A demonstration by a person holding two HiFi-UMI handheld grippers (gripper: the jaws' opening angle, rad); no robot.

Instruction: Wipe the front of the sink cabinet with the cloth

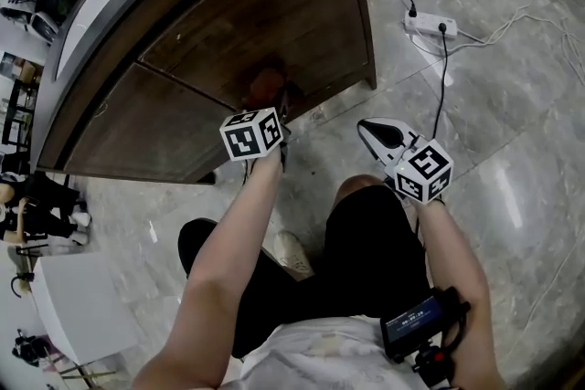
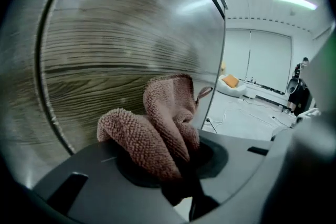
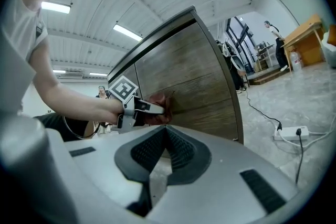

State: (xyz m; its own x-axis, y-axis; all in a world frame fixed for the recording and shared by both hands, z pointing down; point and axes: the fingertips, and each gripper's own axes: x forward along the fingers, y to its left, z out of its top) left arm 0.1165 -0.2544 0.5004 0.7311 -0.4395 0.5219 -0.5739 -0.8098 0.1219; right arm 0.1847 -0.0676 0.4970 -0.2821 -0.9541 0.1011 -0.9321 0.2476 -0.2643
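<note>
L gripper (image 1: 279, 105) holds cloth (image 2: 163, 123) nr cabinet (image 1: 256, 5) edge

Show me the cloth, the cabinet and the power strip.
cloth (image 2: 157, 128), left gripper view, on the bunched fold in its middle.
cabinet (image 1: 274, 5), head view, on the bare wood of its front.
power strip (image 1: 425, 23), head view, on its white body.

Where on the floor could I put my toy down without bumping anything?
Bare floor lies right of the right gripper, below the power strip and its cables. More lies between the cabinet and the white box. It's crowded by the cables and around the person's shoe.
</note>
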